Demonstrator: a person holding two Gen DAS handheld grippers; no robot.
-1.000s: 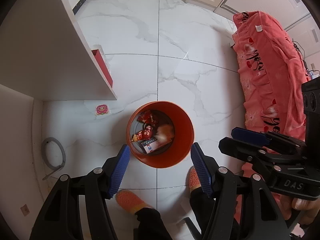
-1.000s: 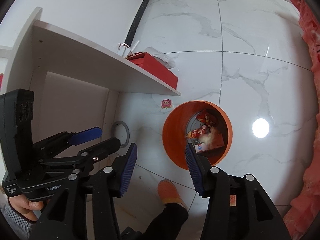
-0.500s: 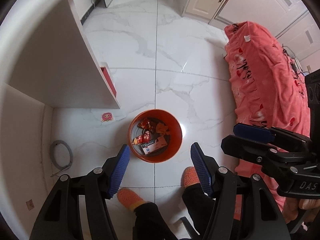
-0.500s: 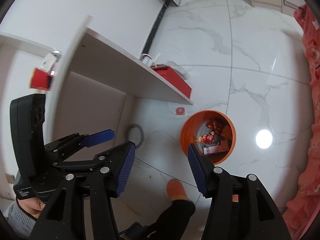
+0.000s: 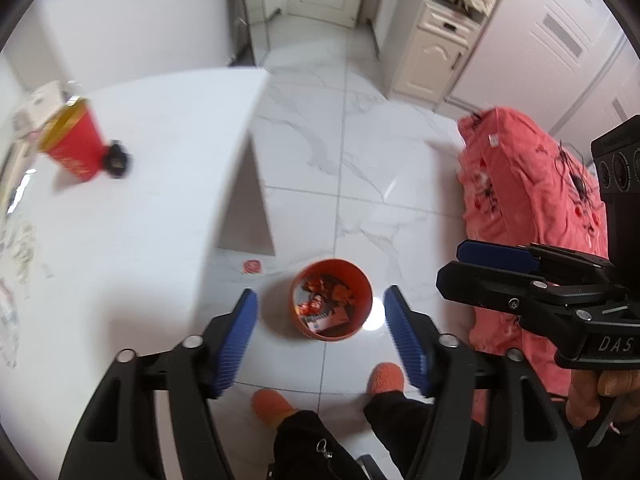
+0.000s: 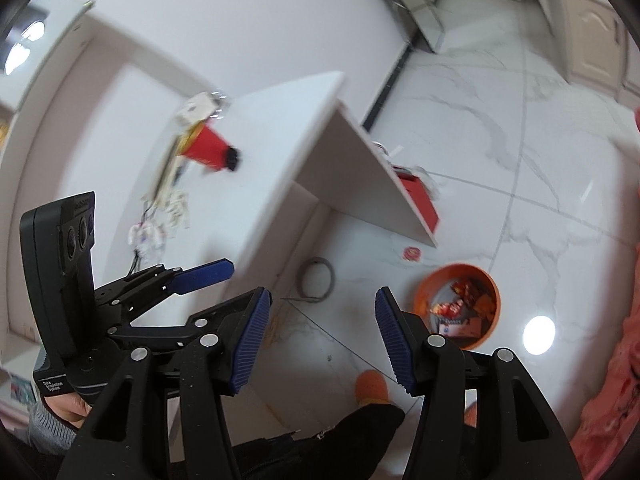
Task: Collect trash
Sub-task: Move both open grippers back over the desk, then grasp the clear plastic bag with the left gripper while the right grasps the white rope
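Your red cup (image 5: 74,148) on the bench (image 5: 152,184) is smeared by motion, its print unreadable. The papers (image 5: 16,248) at the bench's left edge are blurred and cropped. Wrappers in the orange bin (image 5: 362,286) are too small to identify.

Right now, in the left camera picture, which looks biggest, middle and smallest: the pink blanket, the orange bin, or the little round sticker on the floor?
1. Pink blanket, biggest by far.
2. Orange bin, in the middle.
3. Round sticker, smallest.
This is only how they look in the picture; the fisheye lens bends sizes.
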